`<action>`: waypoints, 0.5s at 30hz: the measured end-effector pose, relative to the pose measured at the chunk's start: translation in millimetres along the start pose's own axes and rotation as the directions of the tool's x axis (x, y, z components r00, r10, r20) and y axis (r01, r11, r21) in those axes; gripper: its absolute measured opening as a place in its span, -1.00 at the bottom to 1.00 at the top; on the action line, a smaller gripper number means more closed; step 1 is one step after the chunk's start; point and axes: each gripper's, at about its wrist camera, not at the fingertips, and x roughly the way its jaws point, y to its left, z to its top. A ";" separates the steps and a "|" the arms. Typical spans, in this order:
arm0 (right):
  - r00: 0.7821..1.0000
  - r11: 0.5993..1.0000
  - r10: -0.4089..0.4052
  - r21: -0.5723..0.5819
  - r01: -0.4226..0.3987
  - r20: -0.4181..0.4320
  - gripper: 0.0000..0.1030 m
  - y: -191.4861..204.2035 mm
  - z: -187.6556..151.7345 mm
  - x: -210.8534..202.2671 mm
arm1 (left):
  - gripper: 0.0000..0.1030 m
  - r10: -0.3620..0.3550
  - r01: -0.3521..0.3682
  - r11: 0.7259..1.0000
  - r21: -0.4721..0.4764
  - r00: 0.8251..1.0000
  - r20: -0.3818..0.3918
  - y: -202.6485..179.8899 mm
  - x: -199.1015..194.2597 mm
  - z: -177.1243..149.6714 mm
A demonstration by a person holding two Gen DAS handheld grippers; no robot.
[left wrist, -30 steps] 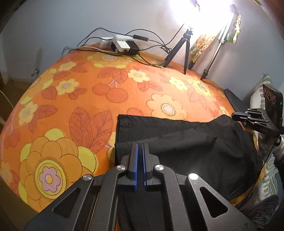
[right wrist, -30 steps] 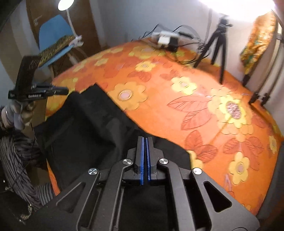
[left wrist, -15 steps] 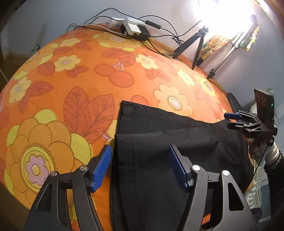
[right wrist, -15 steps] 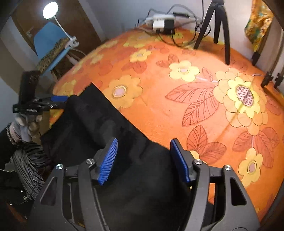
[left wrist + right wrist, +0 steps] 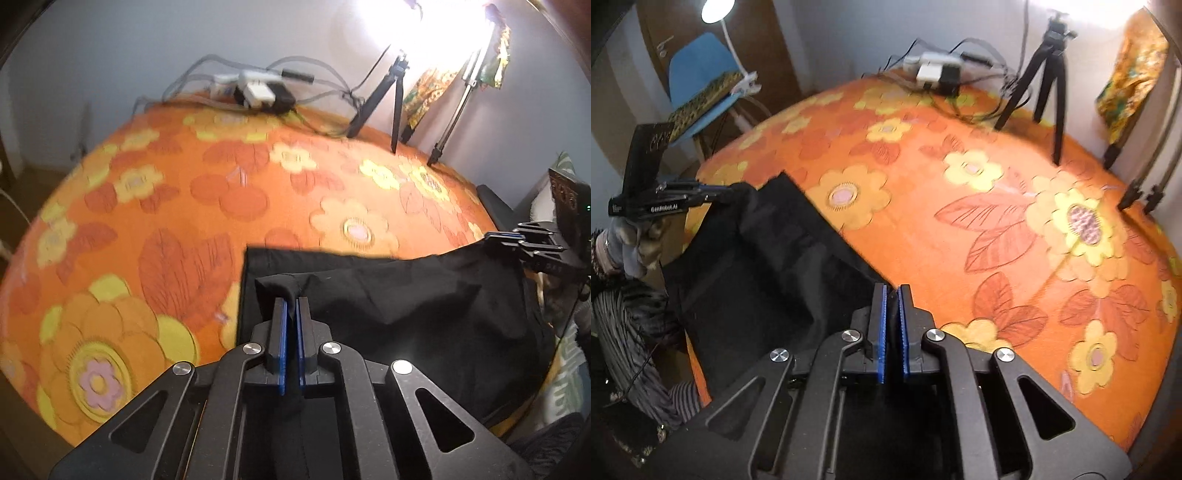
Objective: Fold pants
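Black pants point(image 5: 424, 306) lie on the near part of a table under an orange flowered cloth point(image 5: 184, 221). My left gripper point(image 5: 290, 306) is shut on a bunched corner of the pants and holds it a little above the lower layer. My right gripper point(image 5: 891, 295) is shut on the pants' edge point(image 5: 768, 258) at the other end. Each gripper shows in the other's view: the right one point(image 5: 517, 240) at the far right, the left one point(image 5: 713, 192) at the far left, both pinching black cloth.
A power strip with chargers and cables point(image 5: 258, 92) lies at the table's far edge. A black tripod point(image 5: 384, 103) and light stands point(image 5: 454, 110) stand at the back right. A blue chair point(image 5: 701, 85) stands beyond the table's left side.
Half a second ago both grippers were open over the pants. Both have now shut on the cloth, and the left one has lifted its corner.
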 end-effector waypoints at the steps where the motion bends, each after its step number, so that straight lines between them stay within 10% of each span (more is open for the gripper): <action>1: 0.999 1.000 -0.018 0.011 0.018 0.028 -0.88 -1.4 -0.2 -6.0 | -0.94 0.005 -0.005 1.000 0.002 1.000 0.029 -1.2 -4.9 3.5; 15: 0.994 0.991 -0.111 0.072 0.110 0.012 -0.76 -9.1 -0.5 9.3 | -0.94 0.107 -0.107 0.994 0.004 0.994 0.008 3.5 4.8 11.4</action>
